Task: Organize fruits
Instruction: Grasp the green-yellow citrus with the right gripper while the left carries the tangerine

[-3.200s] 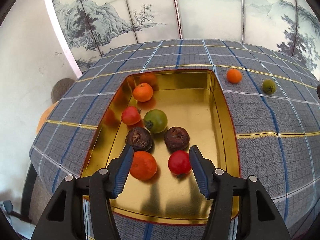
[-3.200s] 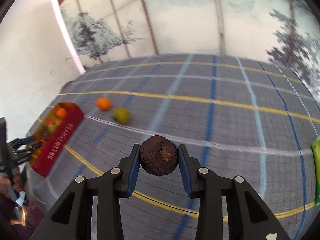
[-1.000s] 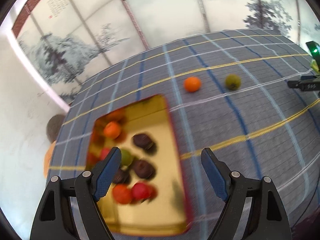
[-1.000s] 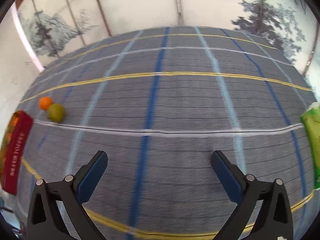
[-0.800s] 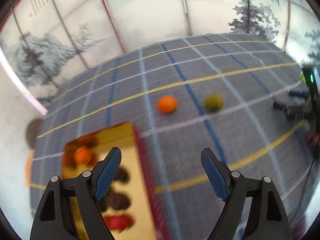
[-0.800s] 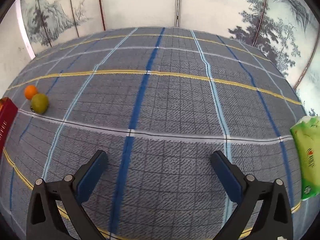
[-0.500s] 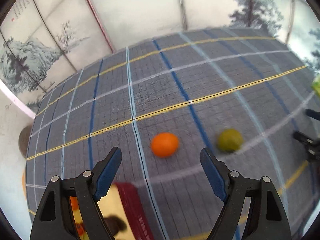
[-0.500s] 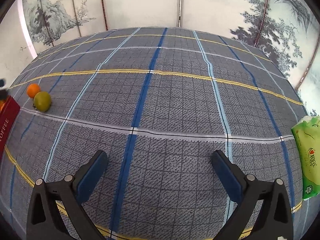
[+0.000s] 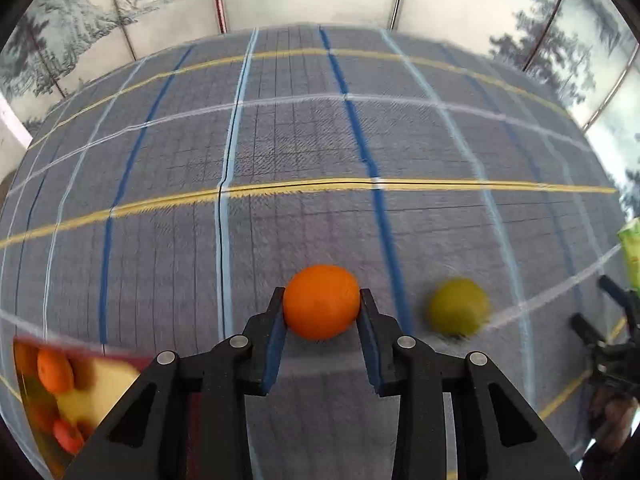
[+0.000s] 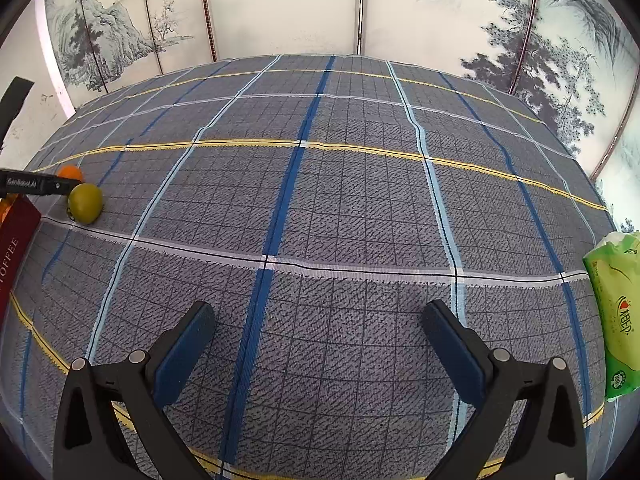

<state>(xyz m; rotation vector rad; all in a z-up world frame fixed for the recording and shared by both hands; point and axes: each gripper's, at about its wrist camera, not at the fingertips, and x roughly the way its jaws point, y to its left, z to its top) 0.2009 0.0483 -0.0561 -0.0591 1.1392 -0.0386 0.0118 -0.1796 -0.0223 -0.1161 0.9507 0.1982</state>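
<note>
Left wrist view: my left gripper (image 9: 322, 308) has its jaws pinching the orange (image 9: 321, 301), one pad on each flank, the fruit sitting low on the checked surface (image 9: 280, 140) or just off it; I cannot tell which. The lime (image 9: 458, 306) lies just to the right of the orange, outside the jaws and apart from them. The tin (image 9: 60, 392), already holding other fruit, is down at my lower left, so I judge the carry runs back and to the left. At the far right edge I catch my right gripper, dark and blurred.

Right wrist view: my right gripper (image 10: 320, 344) has its jaws spread wide over bare cloth, holding nothing. The lime (image 10: 85, 203) is far off to its left, well apart, with the orange (image 10: 70, 171) partly hidden behind the left gripper's arm. The tin's red wall (image 10: 16, 232) shows at the left edge, a green packet (image 10: 618, 312) at the right. The left gripper is much nearer the lime.
</note>
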